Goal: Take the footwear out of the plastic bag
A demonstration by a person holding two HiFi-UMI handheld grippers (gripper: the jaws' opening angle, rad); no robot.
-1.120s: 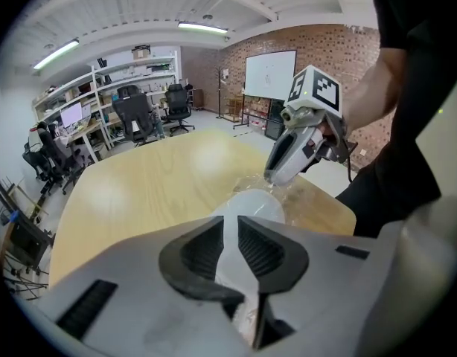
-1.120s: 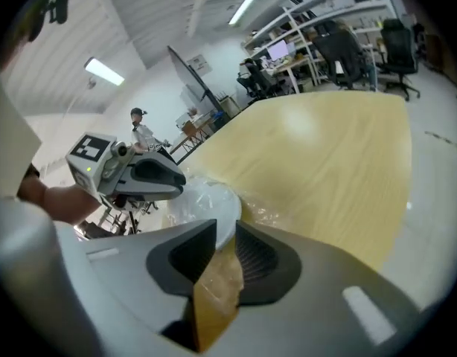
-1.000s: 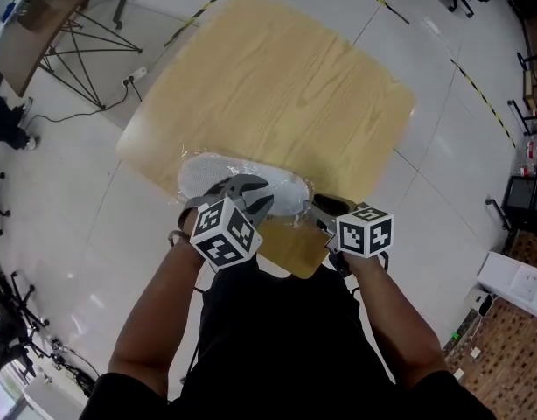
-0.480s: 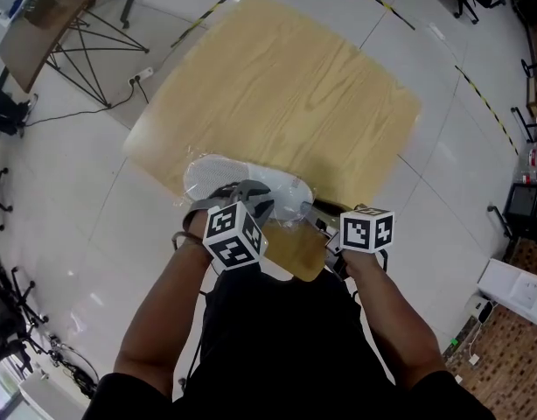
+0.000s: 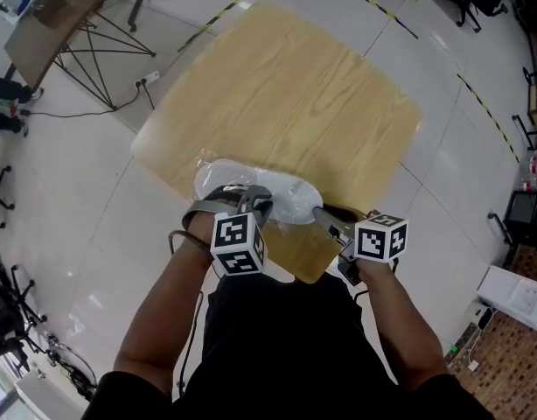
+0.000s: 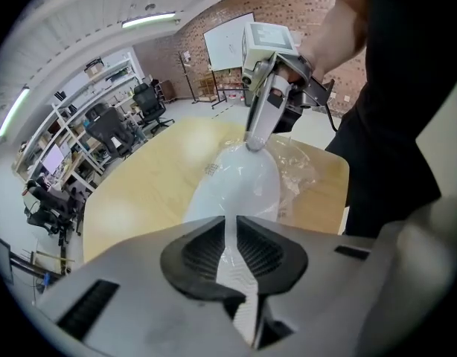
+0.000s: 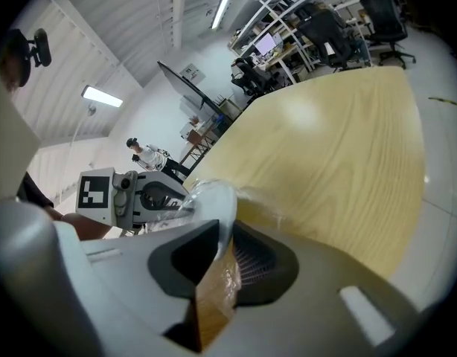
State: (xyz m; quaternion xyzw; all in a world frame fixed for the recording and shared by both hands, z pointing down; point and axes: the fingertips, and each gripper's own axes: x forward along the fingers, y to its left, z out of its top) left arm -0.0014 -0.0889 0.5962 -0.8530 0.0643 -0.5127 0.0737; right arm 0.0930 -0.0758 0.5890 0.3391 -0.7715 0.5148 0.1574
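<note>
Seen from the head view, the white shoe lies inside its clear plastic bag at the near edge of the wooden tabletop, with the left claw on its near side and the right claw at its right end. In the left gripper view, the left claw has just been closing and now stands narrow, pinching a thin strip of the bagged white shoe. In the right gripper view, the right claw has also just been closing and grips the crinkled plastic bag beside the shoe's rim.

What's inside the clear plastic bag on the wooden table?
A white shoe lies inside the clear plastic bag on the wooden table. Its underside and anything beneath it in the bag are covered.
</note>
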